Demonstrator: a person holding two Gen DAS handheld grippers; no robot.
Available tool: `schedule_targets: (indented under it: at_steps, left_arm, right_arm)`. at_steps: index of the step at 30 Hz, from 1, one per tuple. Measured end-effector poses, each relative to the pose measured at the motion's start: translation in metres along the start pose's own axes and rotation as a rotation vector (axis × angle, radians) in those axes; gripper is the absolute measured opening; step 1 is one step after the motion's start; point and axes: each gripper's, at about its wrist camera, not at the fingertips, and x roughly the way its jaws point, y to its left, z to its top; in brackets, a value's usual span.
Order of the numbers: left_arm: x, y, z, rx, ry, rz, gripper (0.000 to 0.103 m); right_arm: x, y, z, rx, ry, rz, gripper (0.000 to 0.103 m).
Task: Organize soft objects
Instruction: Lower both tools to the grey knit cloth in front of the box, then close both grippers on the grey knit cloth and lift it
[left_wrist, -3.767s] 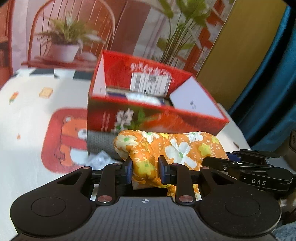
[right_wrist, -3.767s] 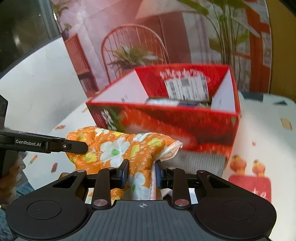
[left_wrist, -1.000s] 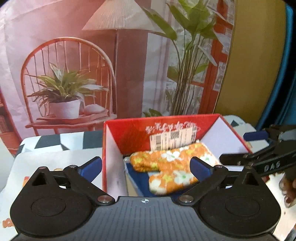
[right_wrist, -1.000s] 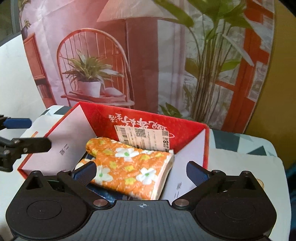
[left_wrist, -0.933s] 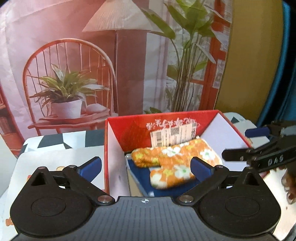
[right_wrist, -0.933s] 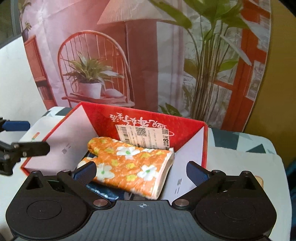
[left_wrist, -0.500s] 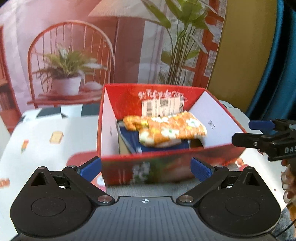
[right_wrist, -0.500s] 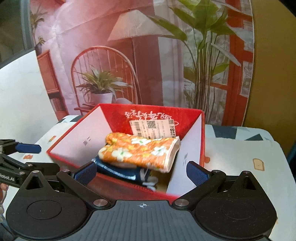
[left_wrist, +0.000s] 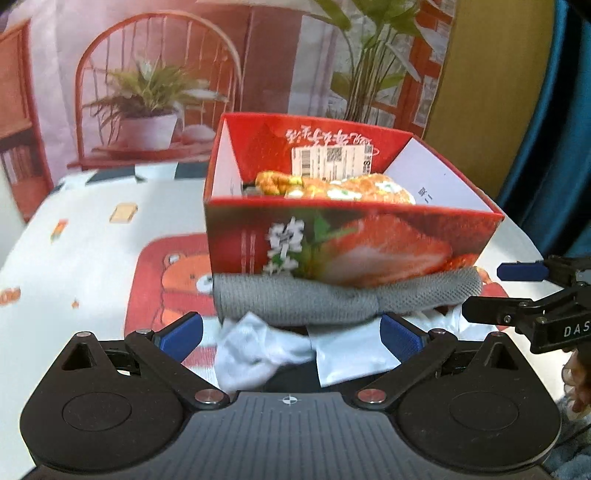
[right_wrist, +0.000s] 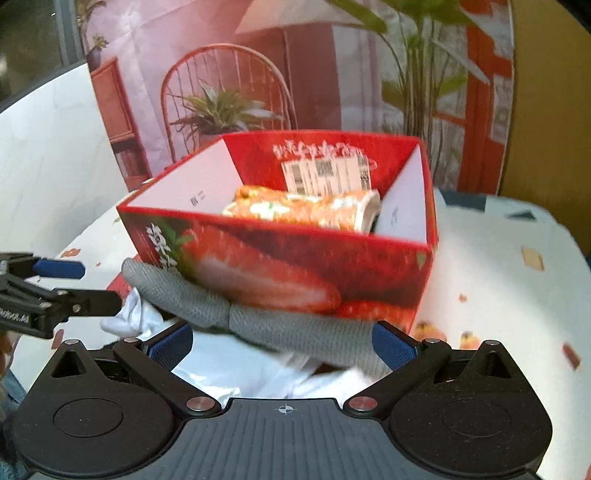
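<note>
The orange flowered oven mitt (left_wrist: 334, 186) (right_wrist: 303, 206) lies inside the red strawberry-print box (left_wrist: 351, 243) (right_wrist: 280, 273), free of both grippers. A grey knitted cloth (left_wrist: 332, 299) (right_wrist: 266, 321) lies on the table against the box's near wall, with white cloths (left_wrist: 258, 350) (right_wrist: 229, 365) in front of it. My left gripper (left_wrist: 291, 332) stands open just above the white and grey cloths. My right gripper (right_wrist: 280, 341) is open too, low over the same pile. Each gripper shows at the edge of the other's view.
The table carries a white cloth with a red bear print (left_wrist: 173, 273) and small toast pictures (right_wrist: 532, 258). Behind the box hangs a backdrop with a painted chair and plants (left_wrist: 147, 92). A blue curtain (left_wrist: 554, 147) is at the right.
Both grippers let go of the orange mitt into the box, opened, then drew back and dropped from above the box to table level in front of it, over the grey and white cloths.
</note>
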Motion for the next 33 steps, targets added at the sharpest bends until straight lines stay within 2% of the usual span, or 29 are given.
schedule_targets:
  at_steps: [7, 17, 22, 24, 28, 30, 33]
  left_arm:
    - [0.000, 0.015, -0.016, -0.140, 0.007, -0.048, 0.102]
    - [-0.003, 0.017, -0.024, -0.155, -0.023, -0.024, 0.096]
    - [-0.003, 0.025, -0.013, -0.132, -0.045, 0.016, 0.093]
    - [0.000, 0.030, -0.007, -0.130, -0.047, 0.027, 0.089]
    - [0.012, 0.040, 0.007, -0.134, -0.032, 0.047, 0.085]
    - [0.022, 0.045, 0.014, -0.154, -0.019, 0.043, 0.082]
    - [0.038, 0.051, 0.020, -0.183, 0.014, 0.020, 0.078]
  right_arm:
    - [0.003, -0.006, -0.019, 0.051, 0.039, 0.000, 0.103]
    - [0.002, -0.007, -0.031, 0.066, 0.035, -0.010, 0.102]
    - [0.001, -0.016, -0.028, 0.076, 0.000, -0.027, 0.102]
    - [0.002, -0.020, -0.025, 0.076, -0.016, -0.032, 0.102]
    - [0.009, -0.035, -0.021, 0.106, -0.046, -0.041, 0.097]
    - [0.016, -0.044, -0.018, 0.137, -0.061, -0.055, 0.096]
    - [0.026, -0.055, -0.017, 0.199, -0.066, -0.049, 0.088]
